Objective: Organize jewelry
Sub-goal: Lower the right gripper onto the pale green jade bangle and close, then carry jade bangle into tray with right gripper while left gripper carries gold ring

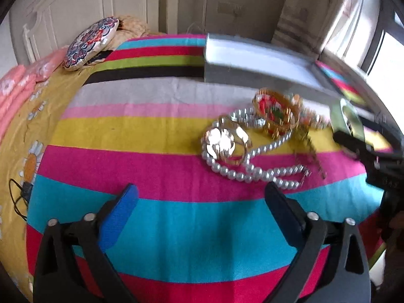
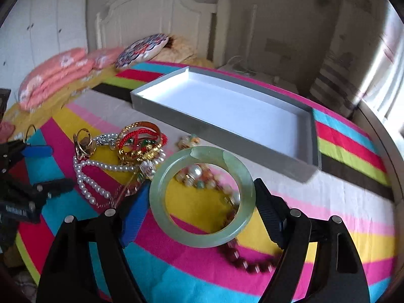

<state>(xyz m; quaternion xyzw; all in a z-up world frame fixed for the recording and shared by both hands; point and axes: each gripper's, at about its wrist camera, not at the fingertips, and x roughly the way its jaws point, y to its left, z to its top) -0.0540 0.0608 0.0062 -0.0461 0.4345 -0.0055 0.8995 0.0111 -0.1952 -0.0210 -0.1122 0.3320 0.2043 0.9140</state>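
My right gripper (image 2: pixel 200 197) is shut on a pale green jade bangle (image 2: pixel 161 209) and holds it above the striped blanket. An empty grey tray with a white floor (image 2: pixel 222 108) lies beyond it. A pile of jewelry sits left of the bangle: a pearl necklace (image 2: pixel 85 176), gold and red bangles (image 2: pixel 141 144), a beaded bracelet (image 2: pixel 199 176) and dark red beads (image 2: pixel 247 262). My left gripper (image 1: pixel 202 202) is open and empty, just short of the pearl necklace (image 1: pixel 240 171) and gold bangles (image 1: pixel 275 111). The tray (image 1: pixel 252 75) lies behind them.
The striped blanket (image 1: pixel 151 156) covers a bed with a yellow sheet. Pink pillows (image 2: pixel 55 75) and a patterned cushion (image 1: pixel 91 43) lie by the white headboard (image 2: pixel 151 22). My right gripper shows at the right edge of the left wrist view (image 1: pixel 373 156). A window is at right.
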